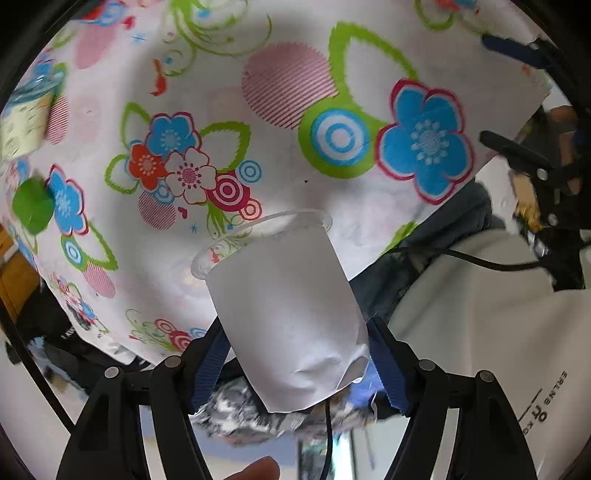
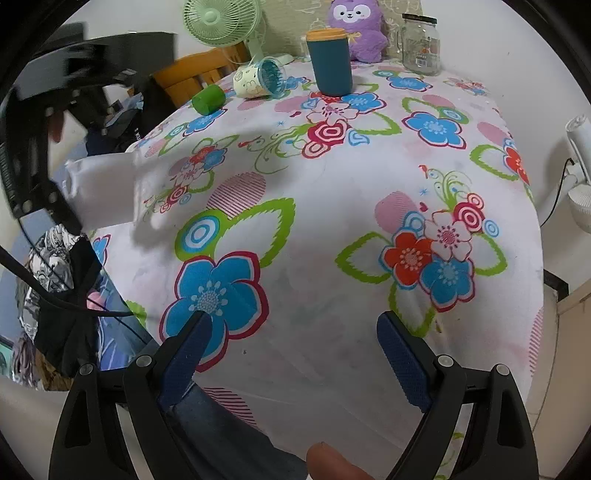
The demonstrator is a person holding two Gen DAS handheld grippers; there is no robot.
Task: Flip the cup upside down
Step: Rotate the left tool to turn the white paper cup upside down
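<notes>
A clear plastic cup wrapped in white paper [image 1: 288, 317] is clamped near its base between the blue pads of my left gripper [image 1: 299, 362]. The cup is off the table, tilted, with its clear rim pointing away toward the floral tablecloth [image 1: 332, 184]. In the right wrist view the same cup [image 2: 107, 192] hangs at the left, lying sideways over the table edge, held by the left gripper's black frame [image 2: 33, 155]. My right gripper [image 2: 291, 339] is open and empty, low over the near part of the tablecloth [image 2: 332, 240].
At the far end of the table stand a teal tumbler with an orange lid [image 2: 330, 61], a tipped pale cup with a blue insert [image 2: 260, 78], a green cup on its side [image 2: 208, 98], a glass jar [image 2: 421, 44], a purple plush [image 2: 356, 27] and a green fan [image 2: 221, 22]. A wooden chair [image 2: 199, 72] stands at the left.
</notes>
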